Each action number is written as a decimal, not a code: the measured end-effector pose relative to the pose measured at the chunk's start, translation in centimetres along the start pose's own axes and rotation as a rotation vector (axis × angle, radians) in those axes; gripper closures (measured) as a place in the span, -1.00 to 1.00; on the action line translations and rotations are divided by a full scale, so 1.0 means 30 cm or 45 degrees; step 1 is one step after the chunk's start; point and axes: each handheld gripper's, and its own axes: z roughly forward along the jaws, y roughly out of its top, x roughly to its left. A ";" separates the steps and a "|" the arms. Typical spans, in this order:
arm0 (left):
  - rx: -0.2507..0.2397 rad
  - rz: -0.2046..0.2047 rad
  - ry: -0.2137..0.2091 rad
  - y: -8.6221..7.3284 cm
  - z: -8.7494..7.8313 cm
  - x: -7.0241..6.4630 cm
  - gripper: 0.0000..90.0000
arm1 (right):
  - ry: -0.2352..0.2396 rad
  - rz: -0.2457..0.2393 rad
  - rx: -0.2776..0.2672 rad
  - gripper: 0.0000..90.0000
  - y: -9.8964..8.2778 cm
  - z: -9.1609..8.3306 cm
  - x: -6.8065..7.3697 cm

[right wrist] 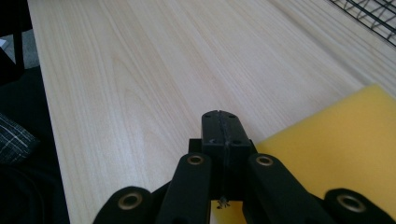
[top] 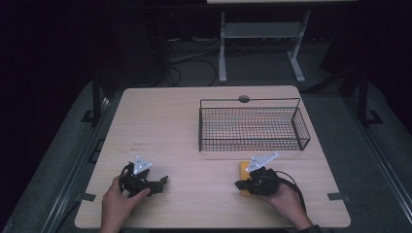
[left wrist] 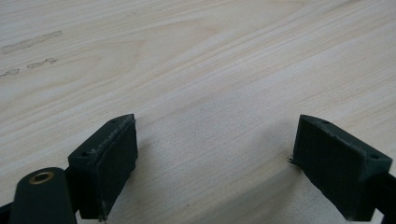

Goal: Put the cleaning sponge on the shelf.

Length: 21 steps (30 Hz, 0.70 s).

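At the near left the left gripper (left wrist: 215, 154) rests on the table (top: 170, 121), jaws wide apart over bare wood. At the near right the right gripper (right wrist: 223, 128), jaws pressed together, sits over the yellow sponge (right wrist: 336, 149). Farther right stands the wire basket (top: 252, 141).

Your right gripper (top: 243, 185) covers most of the yellow pad (top: 242, 168) from above, and the pad (right wrist: 345, 158) runs off the frame's right edge in your right gripper view. The wire basket (right wrist: 373, 16) is clipped to one corner there.
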 end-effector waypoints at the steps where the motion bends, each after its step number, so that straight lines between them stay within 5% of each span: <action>1: 0.000 0.000 0.000 0.000 0.000 0.000 -0.71 | 0.000 0.000 0.000 0.99 0.000 0.000 0.000; 21: 0.000 0.001 0.000 0.000 0.000 0.000 -0.71 | -0.071 0.064 0.011 0.99 -0.063 -0.081 -0.036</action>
